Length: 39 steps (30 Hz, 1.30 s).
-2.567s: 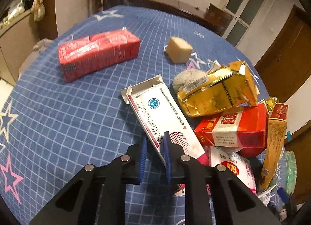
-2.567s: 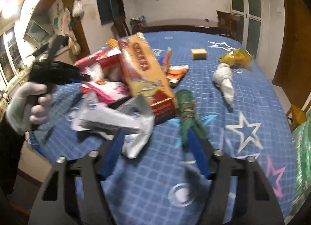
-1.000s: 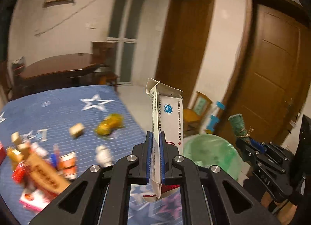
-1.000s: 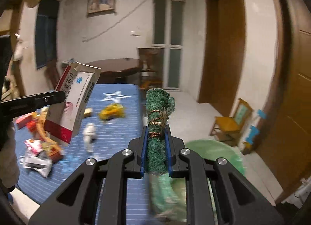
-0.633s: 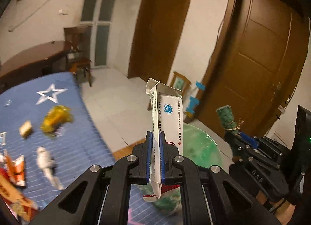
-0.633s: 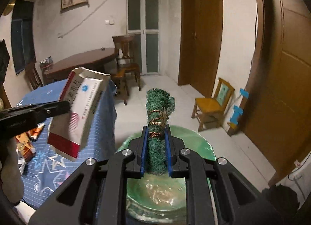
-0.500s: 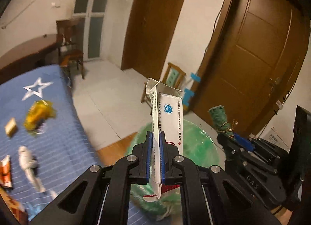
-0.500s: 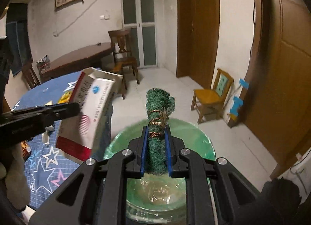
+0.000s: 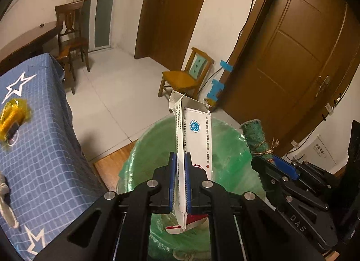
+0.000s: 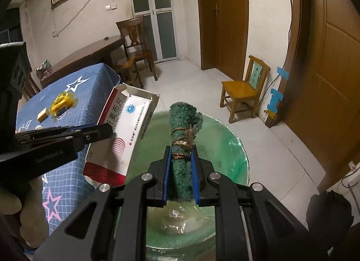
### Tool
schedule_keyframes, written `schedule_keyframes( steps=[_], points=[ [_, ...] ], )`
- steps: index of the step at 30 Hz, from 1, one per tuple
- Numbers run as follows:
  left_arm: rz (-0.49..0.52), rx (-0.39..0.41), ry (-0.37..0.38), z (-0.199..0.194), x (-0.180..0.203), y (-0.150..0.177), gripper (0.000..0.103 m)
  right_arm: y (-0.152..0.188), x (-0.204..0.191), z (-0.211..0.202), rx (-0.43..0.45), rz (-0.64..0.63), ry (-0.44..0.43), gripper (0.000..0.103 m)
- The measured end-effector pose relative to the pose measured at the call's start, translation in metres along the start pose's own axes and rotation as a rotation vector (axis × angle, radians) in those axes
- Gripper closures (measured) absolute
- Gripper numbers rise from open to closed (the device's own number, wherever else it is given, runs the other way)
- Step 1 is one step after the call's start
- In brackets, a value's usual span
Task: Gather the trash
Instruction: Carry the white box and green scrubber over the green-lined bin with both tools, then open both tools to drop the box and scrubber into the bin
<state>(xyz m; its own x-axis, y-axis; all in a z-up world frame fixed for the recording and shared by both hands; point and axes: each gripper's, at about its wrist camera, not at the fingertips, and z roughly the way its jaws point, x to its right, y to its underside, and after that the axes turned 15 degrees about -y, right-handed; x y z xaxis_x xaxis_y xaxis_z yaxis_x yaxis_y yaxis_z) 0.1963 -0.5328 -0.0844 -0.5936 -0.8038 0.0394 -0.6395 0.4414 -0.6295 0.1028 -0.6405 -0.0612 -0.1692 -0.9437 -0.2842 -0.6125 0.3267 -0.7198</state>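
Observation:
My left gripper [image 9: 180, 162] is shut on a white and red medicine box [image 9: 195, 144] and holds it upright over the green-lined trash bin [image 9: 139, 159]. My right gripper [image 10: 181, 155] is shut on a green rolled scrub pad tied with twine [image 10: 183, 125], also above the bin [image 10: 225, 139]. In the right wrist view the left gripper [image 10: 99, 131] and its box [image 10: 126, 125] hang at the bin's left rim. In the left wrist view the right gripper [image 9: 270, 162] with the pad [image 9: 255, 136] is at the bin's right.
The blue star-patterned table [image 9: 33, 139] stands left of the bin, with a yellow wrapper [image 9: 12, 118], a tan block [image 10: 42, 114] and a white wad [image 9: 4, 195] on it. Wooden chairs [image 10: 245, 89] and brown doors [image 9: 292, 62] stand beyond on a tiled floor.
Both grippers have swung from the table to above the green bin, each carrying its item. The bin now fills the lower middle of both views.

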Motion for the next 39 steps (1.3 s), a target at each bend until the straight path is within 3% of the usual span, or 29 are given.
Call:
schedule_keyframes(
  steps=[14,15,18,19,28,32,36,39],
  points=[
    [-0.006,-0.029,-0.001,0.02,0.005,0.003,0.094,0.001,0.013,0.009,-0.014,0.014,-0.008,0.086],
    [-0.005,-0.028,-0.005,0.02,0.006,0.003,0.09,0.001,0.014,0.009,-0.014,0.014,-0.008,0.085],
    [-0.016,-0.023,-0.015,0.017,0.004,0.002,0.063,0.003,0.018,0.009,-0.005,0.025,-0.012,0.063],
    [-0.02,-0.018,-0.021,0.018,0.002,0.003,0.061,0.004,0.02,0.008,0.003,0.032,-0.013,0.061],
    [-0.036,-0.033,-0.025,0.018,-0.013,0.005,0.06,0.011,0.023,0.0,0.022,0.047,-0.022,0.059],
    [-0.024,-0.024,-0.021,0.005,-0.017,0.014,0.06,0.012,0.015,-0.009,0.036,0.037,-0.028,0.059],
    [-0.009,-0.002,-0.009,-0.021,-0.03,0.026,0.06,0.017,0.001,-0.028,0.078,0.023,-0.054,0.052],
    [0.007,0.034,0.004,-0.054,-0.051,0.042,0.049,0.027,-0.016,-0.04,0.108,0.007,-0.094,0.045]
  ],
)
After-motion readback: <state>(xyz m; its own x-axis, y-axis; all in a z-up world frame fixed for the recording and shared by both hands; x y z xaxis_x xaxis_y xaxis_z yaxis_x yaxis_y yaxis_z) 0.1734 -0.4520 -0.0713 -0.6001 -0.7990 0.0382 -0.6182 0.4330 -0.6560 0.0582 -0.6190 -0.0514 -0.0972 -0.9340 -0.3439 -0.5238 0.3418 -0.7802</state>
